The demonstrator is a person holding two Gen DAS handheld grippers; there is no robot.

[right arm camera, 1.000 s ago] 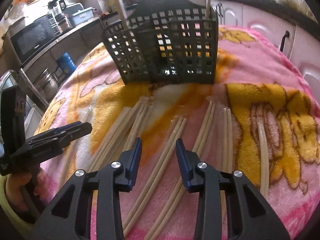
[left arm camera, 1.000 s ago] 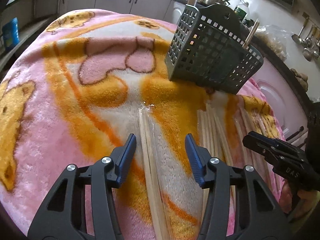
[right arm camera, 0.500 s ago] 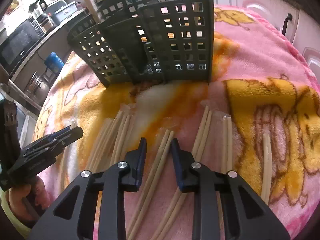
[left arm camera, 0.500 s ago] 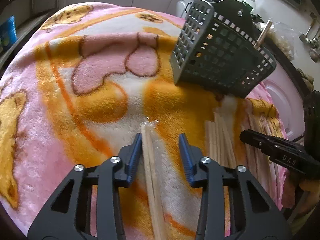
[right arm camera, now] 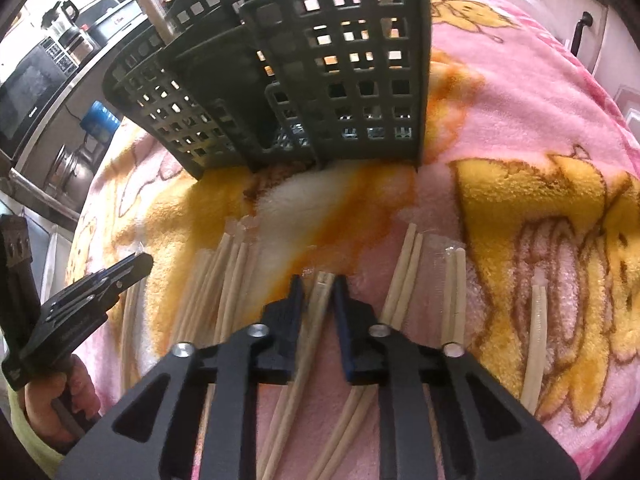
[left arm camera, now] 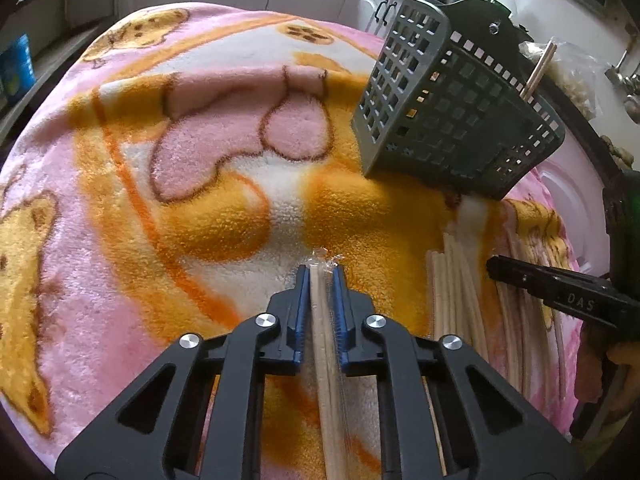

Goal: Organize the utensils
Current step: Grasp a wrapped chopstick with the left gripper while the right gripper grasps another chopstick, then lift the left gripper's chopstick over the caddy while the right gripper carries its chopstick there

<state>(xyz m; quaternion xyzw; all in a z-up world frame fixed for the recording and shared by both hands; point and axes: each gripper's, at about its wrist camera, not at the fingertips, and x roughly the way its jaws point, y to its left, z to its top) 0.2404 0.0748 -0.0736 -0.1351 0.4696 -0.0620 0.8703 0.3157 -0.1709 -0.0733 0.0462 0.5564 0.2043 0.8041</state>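
Left tongs (left arm camera: 322, 276) just closed, clamping one wrapped chopstick pair (left arm camera: 325, 344) at lower centre. Right tongs (right arm camera: 318, 286) closing around another pair (right arm camera: 308, 344). Basket (right arm camera: 320, 80) above, on blanket (left arm camera: 200, 200).

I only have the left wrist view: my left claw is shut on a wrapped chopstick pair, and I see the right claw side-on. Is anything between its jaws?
Observer: Yes. The right claw has just been closing on a wrapped chopstick pair. Its pads look to be against it.
Operator: Are there loose pairs beyond it, on the side away from me?
Observer: Three more pairs lie on the blanket to its right, apart from one another. The nearest pair is just beside the claw.
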